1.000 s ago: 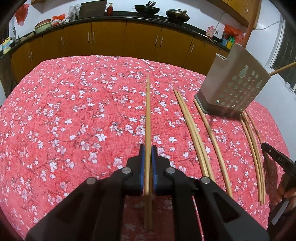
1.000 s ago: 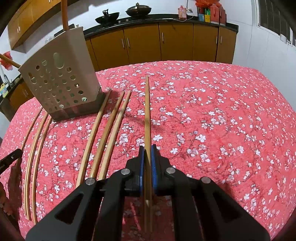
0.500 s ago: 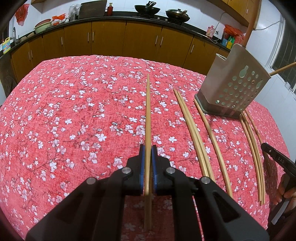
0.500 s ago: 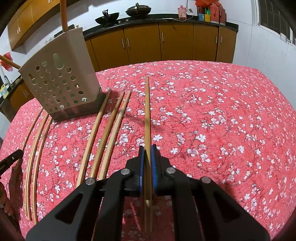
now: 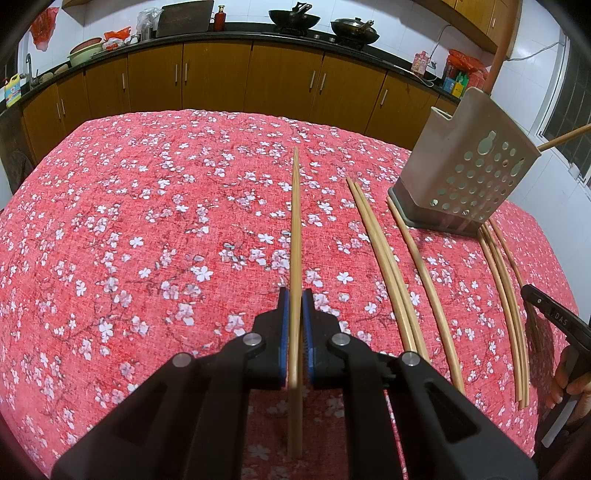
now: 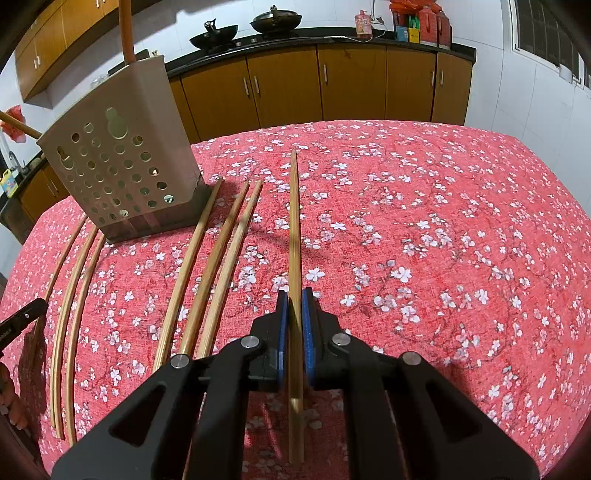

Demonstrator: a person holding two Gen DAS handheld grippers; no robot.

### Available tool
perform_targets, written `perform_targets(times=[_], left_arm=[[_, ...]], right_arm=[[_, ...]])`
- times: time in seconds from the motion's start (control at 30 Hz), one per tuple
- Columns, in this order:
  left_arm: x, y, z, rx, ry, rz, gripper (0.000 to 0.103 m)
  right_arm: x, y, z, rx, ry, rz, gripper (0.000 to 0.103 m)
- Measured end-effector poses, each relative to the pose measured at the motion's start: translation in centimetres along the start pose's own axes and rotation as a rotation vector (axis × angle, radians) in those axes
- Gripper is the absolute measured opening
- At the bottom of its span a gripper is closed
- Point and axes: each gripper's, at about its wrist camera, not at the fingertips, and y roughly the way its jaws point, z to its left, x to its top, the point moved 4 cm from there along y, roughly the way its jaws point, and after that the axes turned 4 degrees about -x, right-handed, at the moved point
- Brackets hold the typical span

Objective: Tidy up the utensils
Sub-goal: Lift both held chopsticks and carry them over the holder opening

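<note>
While each pair of blue-padded jaws is pinched on its own long bamboo chopstick, both sticks point forward over the surface, which is covered by a red cloth with white blossoms (image 5: pixel 147 229). The left gripper (image 5: pixel 295 325) clamps the left-held bamboo chopstick (image 5: pixel 295 229) partway along its length, the rear end sticking out behind the pads. The right gripper (image 6: pixel 293 325) clamps the right-held bamboo chopstick (image 6: pixel 293 229) the same way.

Between the two grippers, more loose bamboo chopsticks (image 5: pixel 384 258) lie flat on the cloth: three in one group, two of them touching and a third just beside them, and a second group of thin ones (image 6: pixel 70 295) on the far side of the holder. The beige perforated plastic utensil holder (image 5: pixel 469 177) stands on the cloth at the far ends of these sticks, with wooden handles poking out of its top.

Beyond the surface run brown kitchen cabinets (image 6: pixel 332 88) under a dark counter carrying two black woks (image 5: pixel 295 16).
</note>
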Motion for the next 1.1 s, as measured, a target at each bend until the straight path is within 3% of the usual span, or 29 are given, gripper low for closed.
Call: perform_targets(times=[0.23,0.57,1.1], left_arm=[[-0.9,-0.3,-1.5,0.096,0.092,0.011,0.01],[-1.0,-0.7,-2.0,0.098,0.12,0.027,0.008],[3.7,-9.1,-3.5,0.027,0.111,-0.181,0.008]], right_arm=[[-0.3,-0.3,0.2,-0.012,-0.009,-0.001,0.009],[-0.2,-2.4,-0.5,0.015,0.01,-0.051,0.008],[3.6,-10.4,-2.0,0.035,0.053,-0.297,0.008]])
